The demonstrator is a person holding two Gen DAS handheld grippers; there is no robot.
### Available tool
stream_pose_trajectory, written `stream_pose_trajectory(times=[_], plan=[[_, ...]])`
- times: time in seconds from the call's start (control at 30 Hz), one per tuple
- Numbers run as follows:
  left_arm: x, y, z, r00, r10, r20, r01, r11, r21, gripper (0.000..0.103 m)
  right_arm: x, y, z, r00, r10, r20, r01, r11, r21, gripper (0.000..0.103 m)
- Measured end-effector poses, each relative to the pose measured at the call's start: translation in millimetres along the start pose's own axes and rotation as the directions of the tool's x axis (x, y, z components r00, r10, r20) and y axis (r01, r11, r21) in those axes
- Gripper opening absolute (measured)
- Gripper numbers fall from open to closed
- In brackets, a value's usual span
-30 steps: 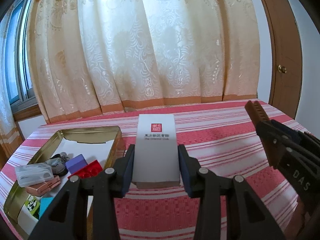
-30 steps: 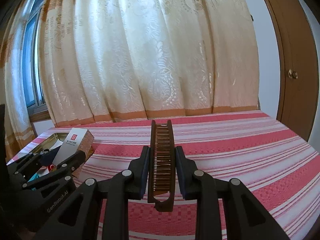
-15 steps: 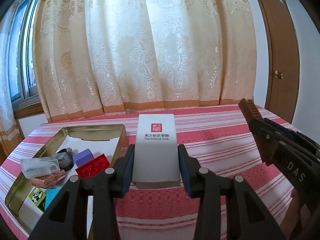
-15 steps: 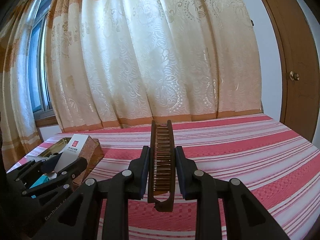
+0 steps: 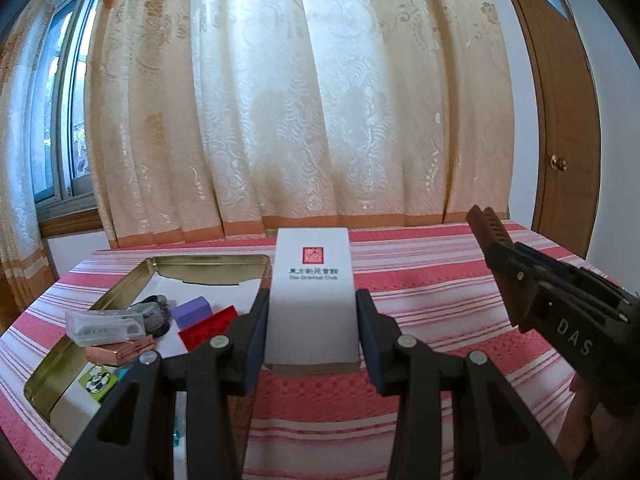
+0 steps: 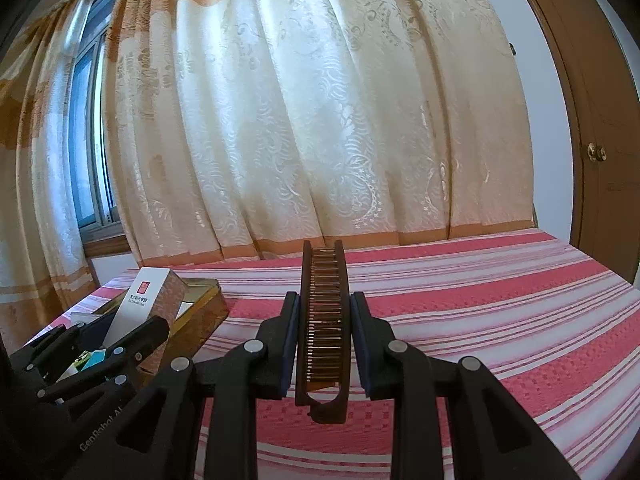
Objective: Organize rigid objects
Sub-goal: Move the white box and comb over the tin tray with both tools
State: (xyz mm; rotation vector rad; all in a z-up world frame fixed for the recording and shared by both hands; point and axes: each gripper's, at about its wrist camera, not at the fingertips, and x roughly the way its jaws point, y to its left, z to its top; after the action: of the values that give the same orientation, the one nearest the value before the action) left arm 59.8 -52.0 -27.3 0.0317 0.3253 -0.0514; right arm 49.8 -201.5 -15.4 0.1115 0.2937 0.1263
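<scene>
Both of the person's tools are loaded and held above a table [image 5: 440,288] covered in red-and-white striped cloth. The left gripper [image 5: 312,332] has its 2 jaws clamped on the sides of a tall white box [image 5: 312,300], which carries a small red seal and a line of dark print on its face; the box tilts back, its top pointing toward 12 o'clock in the left wrist view. At about 9 o'clock from that box sits an open gold tin [image 5: 208,266] on the cloth, just beside the gripper's left finger. Inside it lie a clear plastic case [image 5: 105,326], a copper-coloured lighter-like block [image 5: 120,352], a purple block [image 5: 191,311], a red studded brick [image 5: 208,328], a dark bundle [image 5: 158,308] I cannot identify, and a green card with a football picture [image 5: 98,382].

The right gripper [image 6: 324,344] is clamped on a brown folding comb [image 6: 323,320], gripped on its 2 long edges, teeth facing up, its far end aimed at 12 o'clock. In the left wrist view that tool and comb come in from 3 o'clock, well apart from the box. A cream patterned curtain [image 5: 320,100] hangs behind the table, with a window [image 5: 60,120] at 9 o'clock and a wooden door [image 5: 560,120] at 3 o'clock.
</scene>
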Motion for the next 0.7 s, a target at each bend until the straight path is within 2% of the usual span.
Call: stream_pose_trajectory(times=[0.7], plan=[[-17, 33, -6, 0.998, 0.054, 0.043, -0.052, 0.998, -0.031, 0.041, -2, 36, -4, 0.999, 0.053, 0.006, -0.053, 0.998, -0.046, 0.028]])
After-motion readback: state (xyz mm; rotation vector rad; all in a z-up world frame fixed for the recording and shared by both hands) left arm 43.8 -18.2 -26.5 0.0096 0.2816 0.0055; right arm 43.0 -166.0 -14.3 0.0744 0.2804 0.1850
